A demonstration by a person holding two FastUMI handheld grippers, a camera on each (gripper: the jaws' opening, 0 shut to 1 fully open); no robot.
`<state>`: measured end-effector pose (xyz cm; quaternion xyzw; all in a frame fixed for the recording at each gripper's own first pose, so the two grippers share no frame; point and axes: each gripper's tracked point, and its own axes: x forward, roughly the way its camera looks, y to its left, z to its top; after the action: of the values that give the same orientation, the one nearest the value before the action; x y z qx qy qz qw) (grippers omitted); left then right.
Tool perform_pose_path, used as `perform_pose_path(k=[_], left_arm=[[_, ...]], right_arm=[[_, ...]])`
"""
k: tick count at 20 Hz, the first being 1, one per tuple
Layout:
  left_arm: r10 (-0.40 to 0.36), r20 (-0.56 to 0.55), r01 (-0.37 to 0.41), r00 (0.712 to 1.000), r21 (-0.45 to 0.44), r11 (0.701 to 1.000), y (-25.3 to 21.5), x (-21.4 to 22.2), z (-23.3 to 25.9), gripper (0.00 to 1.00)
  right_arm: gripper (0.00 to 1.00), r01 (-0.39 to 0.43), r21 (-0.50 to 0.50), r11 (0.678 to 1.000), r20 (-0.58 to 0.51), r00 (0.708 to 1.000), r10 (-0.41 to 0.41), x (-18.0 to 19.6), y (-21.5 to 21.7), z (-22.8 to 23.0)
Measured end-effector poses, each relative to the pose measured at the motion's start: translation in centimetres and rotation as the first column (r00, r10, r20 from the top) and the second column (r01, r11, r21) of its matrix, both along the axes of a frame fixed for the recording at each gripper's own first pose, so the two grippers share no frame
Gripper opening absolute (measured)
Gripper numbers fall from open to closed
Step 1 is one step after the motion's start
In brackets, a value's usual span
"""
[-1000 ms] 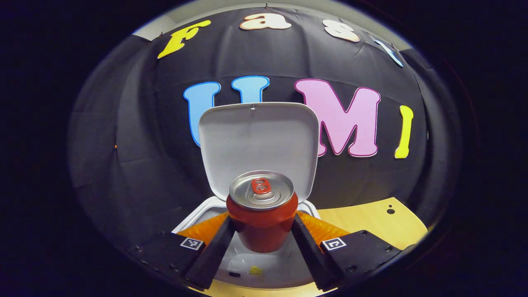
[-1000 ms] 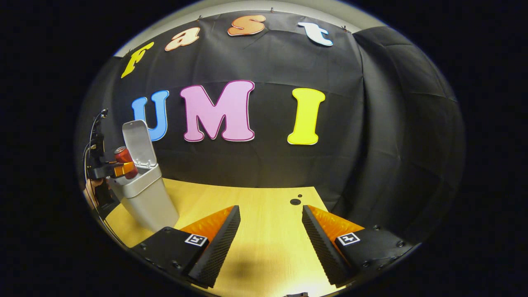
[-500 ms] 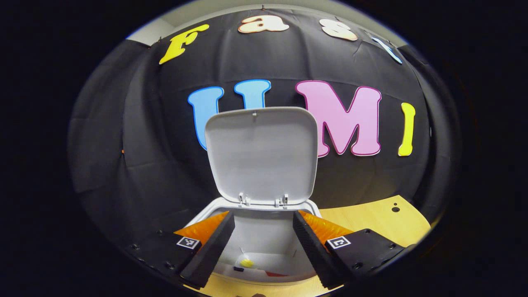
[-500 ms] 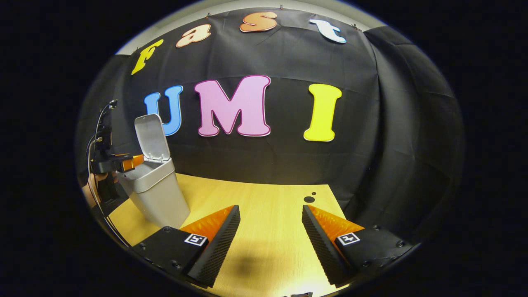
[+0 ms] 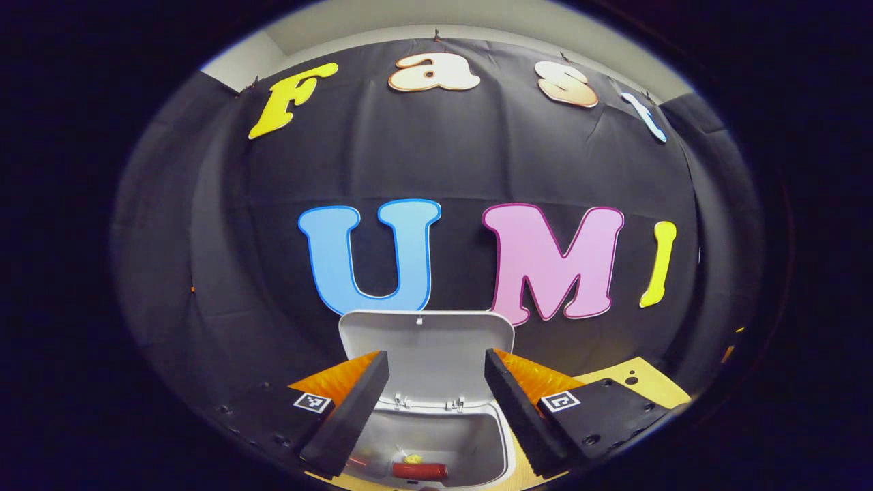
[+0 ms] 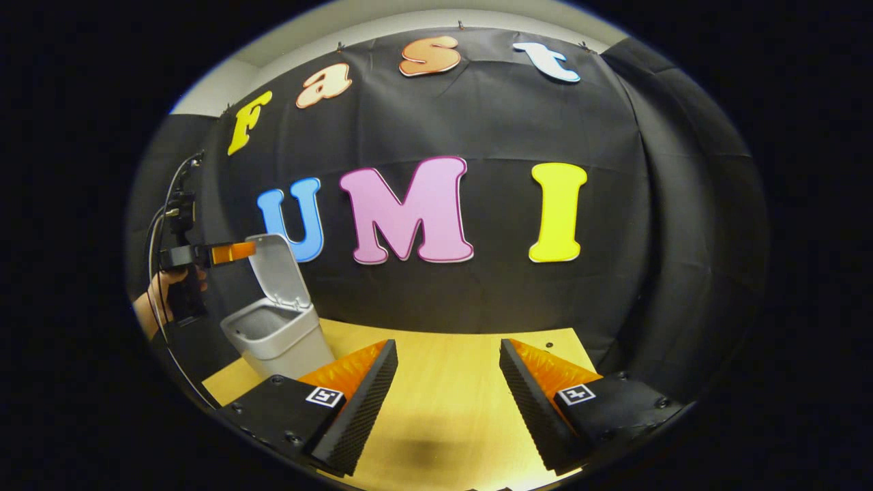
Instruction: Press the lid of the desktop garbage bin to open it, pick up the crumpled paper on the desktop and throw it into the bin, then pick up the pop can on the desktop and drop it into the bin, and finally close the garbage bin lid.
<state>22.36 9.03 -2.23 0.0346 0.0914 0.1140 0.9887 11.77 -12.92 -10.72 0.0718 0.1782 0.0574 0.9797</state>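
Pop can [image 5: 419,470] in bin [image 5: 477,443]; half behind rim

pop can [image 5: 419,470] half hidden in bin [image 5: 501,450]

We see each gripper [image 6: 443,402] bears black screwed plates with square markers; cables [image 6: 160,225] loop off ours [image 5: 430,409].

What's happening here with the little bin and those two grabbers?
A person is clearing rubbish into a desktop bin. The pop can already lies inside it. The left gripper hovers above the opening, jaws open and empty. The lid is up, not yet closed. The right gripper waits open over the table.
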Motion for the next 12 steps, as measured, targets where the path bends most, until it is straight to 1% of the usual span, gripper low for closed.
perform_pose_path(k=[2,4,6,9,12], left_arm=[[-0.003,0.003,0.003,1.0,-0.015,1.0,0.3,1.4,0.7,0.95],[0.007,0.026,-0.005,1.0,-0.053,0.999,0.9,2.9,1.3,0.95],[0.015,0.06,-0.01,0.998,-0.081,0.997,1.6,4.2,2.4,0.96],[0.005,0.089,-0.001,0.996,-0.041,0.999,2.9,6.4,3.7,0.96],[-0.02,0.062,0.021,0.998,-0.022,1.0,3.6,8.4,3.7,0.96]], right_arm=[[0.97,-0.003,-0.024,1.0,0.027,1.0,0.004,0.7,0.2,0.9],[0.97,0.01,-0.054,0.998,0.042,0.999,-0.008,1.2,0.2,0.6],[0.97,-0.012,-0.055,0.998,0.017,1.0,0.013,1.4,1.2,-0.6],[0.97,-0.02,-0.06,0.998,-0.032,0.999,0.018,1.4,1.4,-2.5],[0.98,-0.01,-0.041,0.999,-0.073,0.997,0.007,1.2,1.6,-4.0]])
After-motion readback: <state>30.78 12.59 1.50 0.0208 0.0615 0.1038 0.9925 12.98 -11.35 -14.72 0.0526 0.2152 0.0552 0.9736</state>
